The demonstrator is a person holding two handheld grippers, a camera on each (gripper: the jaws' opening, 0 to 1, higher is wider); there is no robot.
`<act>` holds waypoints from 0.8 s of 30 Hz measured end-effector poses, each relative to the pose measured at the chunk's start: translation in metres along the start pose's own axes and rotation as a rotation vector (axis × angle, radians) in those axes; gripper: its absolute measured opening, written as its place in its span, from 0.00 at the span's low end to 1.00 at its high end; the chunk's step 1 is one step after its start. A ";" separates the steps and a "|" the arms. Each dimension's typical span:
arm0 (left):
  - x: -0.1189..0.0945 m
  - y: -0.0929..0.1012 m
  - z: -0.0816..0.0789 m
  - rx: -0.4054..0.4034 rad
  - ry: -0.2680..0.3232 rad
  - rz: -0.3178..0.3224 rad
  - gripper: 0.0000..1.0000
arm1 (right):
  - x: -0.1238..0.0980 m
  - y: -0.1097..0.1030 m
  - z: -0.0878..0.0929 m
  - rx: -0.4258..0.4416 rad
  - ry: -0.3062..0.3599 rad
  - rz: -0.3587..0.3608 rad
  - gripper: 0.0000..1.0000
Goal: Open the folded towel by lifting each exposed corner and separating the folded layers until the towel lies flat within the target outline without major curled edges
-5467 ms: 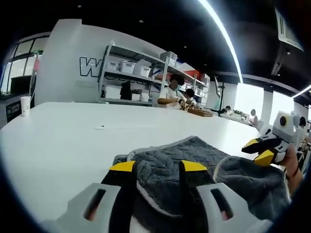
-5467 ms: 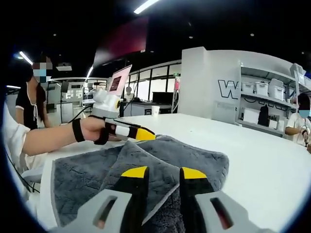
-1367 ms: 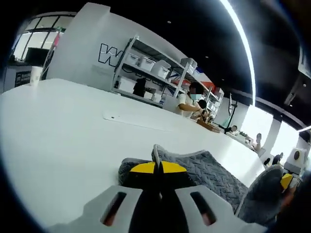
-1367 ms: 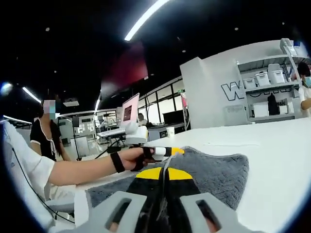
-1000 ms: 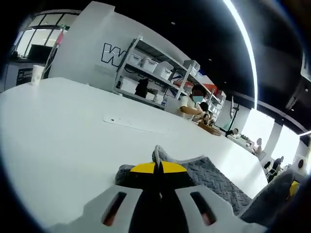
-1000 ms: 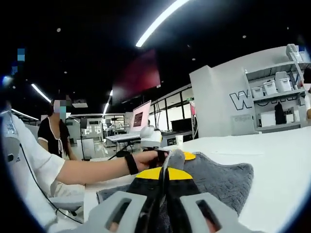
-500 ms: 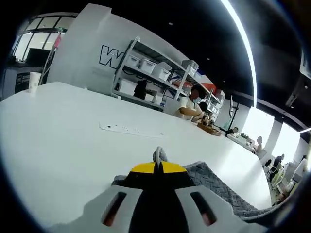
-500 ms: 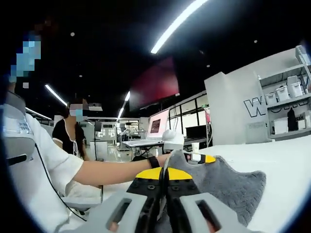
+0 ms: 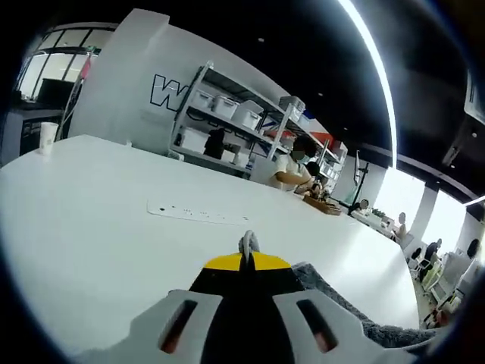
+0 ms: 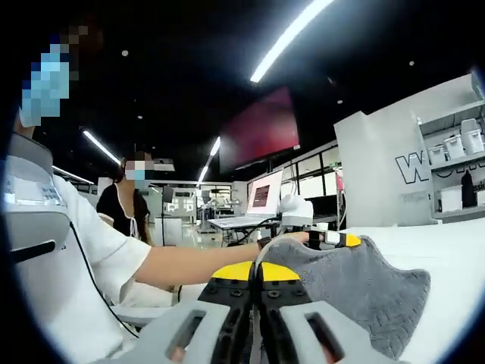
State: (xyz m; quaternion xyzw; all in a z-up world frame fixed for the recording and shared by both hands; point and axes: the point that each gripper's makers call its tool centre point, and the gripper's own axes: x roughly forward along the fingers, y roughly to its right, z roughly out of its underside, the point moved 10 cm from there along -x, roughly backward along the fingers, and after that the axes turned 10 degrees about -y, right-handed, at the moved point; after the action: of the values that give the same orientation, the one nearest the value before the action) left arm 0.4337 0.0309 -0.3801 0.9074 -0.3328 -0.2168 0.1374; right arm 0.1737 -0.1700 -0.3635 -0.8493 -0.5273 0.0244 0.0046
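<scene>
- White bins (image 9: 244,115) sit on wall shelves (image 9: 227,129); contents unreadable.
- Left tool (image 9: 245,262) and right tool (image 10: 256,271) each pinch the grey towel (image 10: 356,292), lifted over the white bench (image 9: 91,205), stretched between them.

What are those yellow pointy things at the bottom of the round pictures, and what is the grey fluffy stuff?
They are the tips of two hand-held grabbers; a person holds one in each hand. A small camera rides on each, so each round picture looks along its own jaws. The left gripper and the right gripper are both pinched shut on a grey towel, which they hold up above a big white table. In the right gripper view you can see the person's arm holding the other grabber.
</scene>
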 end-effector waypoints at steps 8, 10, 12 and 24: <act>0.002 0.009 -0.009 0.040 0.050 0.012 0.00 | 0.004 -0.014 0.000 -0.048 -0.019 -0.024 0.00; 0.004 0.009 -0.011 0.045 0.053 0.022 0.00 | 0.003 -0.015 -0.001 -0.056 -0.021 -0.027 0.00; 0.005 0.009 -0.012 0.043 0.052 0.031 0.00 | 0.002 -0.016 -0.003 -0.052 -0.008 -0.033 0.00; 0.009 0.015 -0.023 0.031 0.065 0.044 0.00 | 0.000 -0.021 -0.008 -0.082 0.004 0.009 0.00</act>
State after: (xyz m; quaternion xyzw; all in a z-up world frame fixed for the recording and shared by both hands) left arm 0.4428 0.0157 -0.3571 0.9084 -0.3514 -0.1792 0.1387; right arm 0.1547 -0.1608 -0.3548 -0.8511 -0.5242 0.0009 -0.0292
